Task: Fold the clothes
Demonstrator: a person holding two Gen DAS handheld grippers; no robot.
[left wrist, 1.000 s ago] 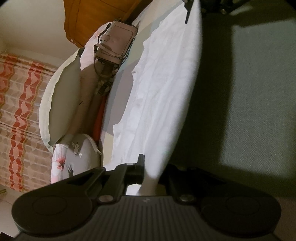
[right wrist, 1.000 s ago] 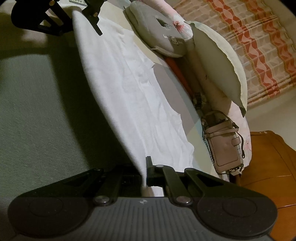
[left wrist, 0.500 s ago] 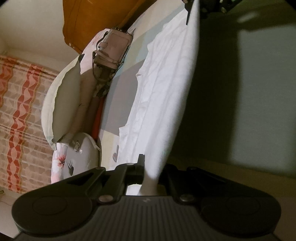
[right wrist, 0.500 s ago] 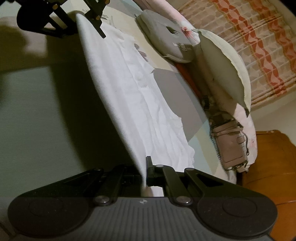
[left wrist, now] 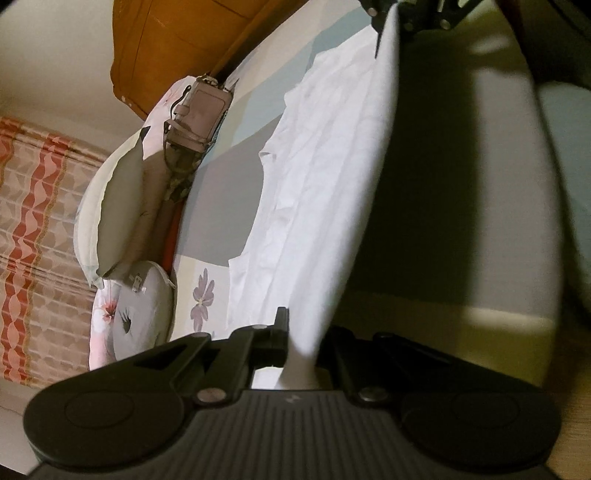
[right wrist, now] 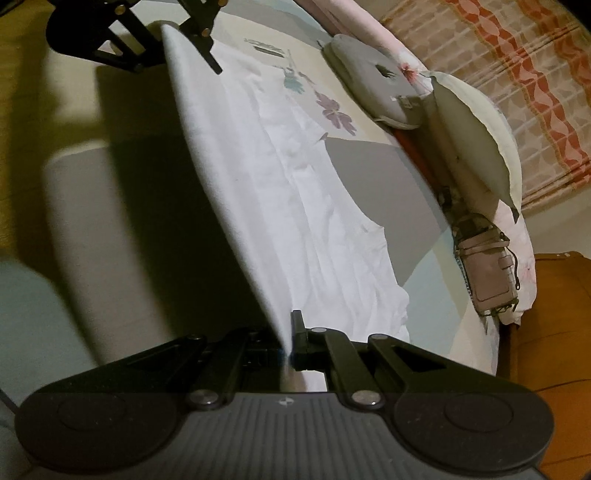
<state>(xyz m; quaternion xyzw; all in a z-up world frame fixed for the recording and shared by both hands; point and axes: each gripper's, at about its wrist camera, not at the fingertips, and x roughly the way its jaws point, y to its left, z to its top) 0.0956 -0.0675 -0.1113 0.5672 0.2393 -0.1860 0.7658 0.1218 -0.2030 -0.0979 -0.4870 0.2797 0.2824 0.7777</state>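
Note:
A white garment (left wrist: 325,184) stretches taut between my two grippers, its held edge lifted and the rest trailing on the bed (left wrist: 221,192). My left gripper (left wrist: 304,334) is shut on one corner of it at the bottom of the left wrist view. The right gripper (left wrist: 391,26) pinches the other corner at the top of that view. In the right wrist view the garment (right wrist: 295,192) runs from my right gripper (right wrist: 286,339), shut on the cloth, up to the left gripper (right wrist: 192,40) at the top left. The garment's underside is in shadow.
A pink handbag (left wrist: 201,110) lies at the bed's far side beside a cream pillow (left wrist: 110,210) and a round grey cushion (left wrist: 144,306). Orange wooden furniture (left wrist: 177,44) stands past the bag. A red-patterned curtain (left wrist: 33,221) hangs behind the pillows.
Both grippers have drawn the garment back across the bed, away from the pillows. More of the patchwork sheet and its flower print now shows beyond the cloth. Both grips hold.

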